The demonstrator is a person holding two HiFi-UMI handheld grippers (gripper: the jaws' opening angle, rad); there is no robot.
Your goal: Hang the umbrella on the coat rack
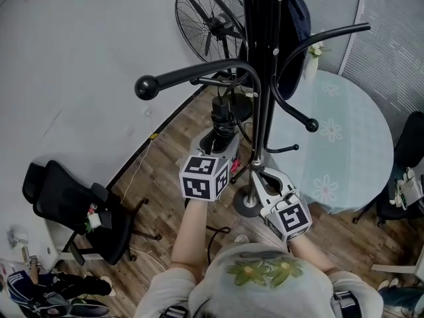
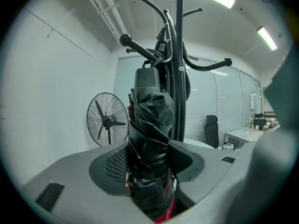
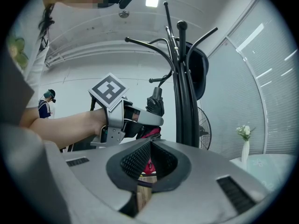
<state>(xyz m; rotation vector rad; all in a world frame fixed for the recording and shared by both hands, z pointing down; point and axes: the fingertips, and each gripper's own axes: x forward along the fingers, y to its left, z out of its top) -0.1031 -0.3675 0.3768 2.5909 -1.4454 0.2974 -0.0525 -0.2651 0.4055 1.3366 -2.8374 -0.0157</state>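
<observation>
The left gripper is clamped on the folded black umbrella. It holds the umbrella upright, just beside the coat rack pole and below a curved hook. The right gripper sits right of the pole, its jaws together with nothing between them.

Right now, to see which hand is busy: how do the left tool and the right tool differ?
The left tool is clamped on the folded black umbrella; the right tool is shut on nothing. In the head view the left tool is left of the coat rack pole, the right tool right of it. Both carry a marker cube.
</observation>
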